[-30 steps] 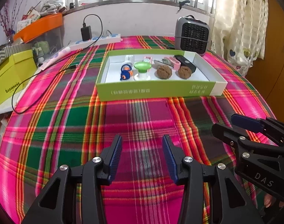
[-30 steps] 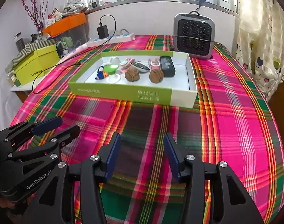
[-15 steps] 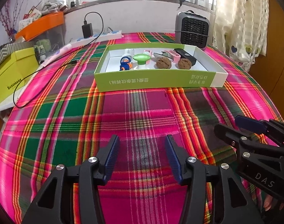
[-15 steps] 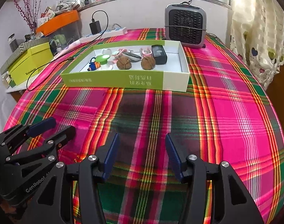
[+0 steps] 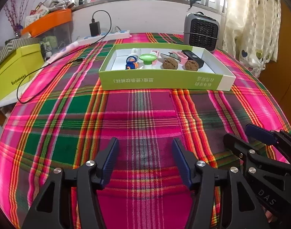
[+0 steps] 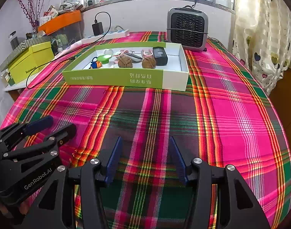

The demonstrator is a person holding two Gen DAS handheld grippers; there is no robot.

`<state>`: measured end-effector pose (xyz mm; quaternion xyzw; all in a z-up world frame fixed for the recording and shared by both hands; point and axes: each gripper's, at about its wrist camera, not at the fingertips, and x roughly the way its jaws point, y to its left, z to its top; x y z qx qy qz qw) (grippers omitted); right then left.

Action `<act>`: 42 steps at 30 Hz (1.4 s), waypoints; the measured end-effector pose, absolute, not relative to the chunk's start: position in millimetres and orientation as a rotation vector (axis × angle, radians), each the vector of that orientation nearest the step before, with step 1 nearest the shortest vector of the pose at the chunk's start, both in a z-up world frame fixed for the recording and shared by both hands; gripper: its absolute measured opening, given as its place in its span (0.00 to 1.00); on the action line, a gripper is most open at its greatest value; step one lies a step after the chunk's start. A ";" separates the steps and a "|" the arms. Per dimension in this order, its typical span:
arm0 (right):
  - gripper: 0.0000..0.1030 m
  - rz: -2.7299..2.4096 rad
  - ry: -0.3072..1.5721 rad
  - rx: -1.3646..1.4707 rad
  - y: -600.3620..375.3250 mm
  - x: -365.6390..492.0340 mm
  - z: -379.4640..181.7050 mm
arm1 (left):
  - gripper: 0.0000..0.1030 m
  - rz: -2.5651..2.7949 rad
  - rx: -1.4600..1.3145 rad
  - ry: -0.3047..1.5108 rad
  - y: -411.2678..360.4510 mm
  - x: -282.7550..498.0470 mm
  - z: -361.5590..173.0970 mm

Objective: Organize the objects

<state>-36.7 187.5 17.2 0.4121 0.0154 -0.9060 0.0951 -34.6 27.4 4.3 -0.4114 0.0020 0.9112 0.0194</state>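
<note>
A green and white shallow box stands on the plaid tablecloth, far ahead of both grippers. It holds two brown walnuts, a green cap, a blue and orange toy, a black case and pink items. My left gripper is open and empty over the cloth near the front. My right gripper is open and empty beside it; it also shows in the left wrist view.
A grey fan heater stands behind the box. A power strip with a black cable lies at the back left. Yellow-green boxes and an orange bin stand left, off the table.
Both grippers have drawn back from the box, so it looks smaller and farther. Both stay open and empty.
</note>
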 end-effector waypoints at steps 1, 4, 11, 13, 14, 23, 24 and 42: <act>0.51 -2.684 0.042 1.221 187.9 -37.0 17.2 | 0.56 2.828 -1.278 0.012 28.0 -34.8 4.3; 0.51 -2.688 0.045 1.226 187.9 -38.0 17.2 | 0.57 2.827 -1.278 0.006 28.3 -35.1 4.3; 0.51 -2.694 0.072 1.232 186.2 -38.2 17.4 | 0.57 2.826 -1.276 0.002 28.2 -35.3 4.1; 0.51 -2.696 0.082 1.233 185.9 -38.5 17.1 | 0.57 2.827 -1.277 0.005 28.6 -35.4 4.1; 0.51 -2.696 0.084 1.234 185.7 -38.5 17.0 | 0.57 2.826 -1.276 0.002 28.2 -35.2 4.0; 0.52 -2.698 0.101 1.237 184.1 -38.7 16.5 | 0.57 2.826 -1.276 0.003 28.1 -35.1 4.2; 0.52 -2.699 0.102 1.237 184.0 -38.6 16.4 | 0.57 2.826 -1.276 0.003 28.2 -35.1 4.2; 0.52 -2.698 0.100 1.237 183.7 -39.2 16.7 | 0.57 2.827 -1.275 0.003 28.3 -35.3 3.7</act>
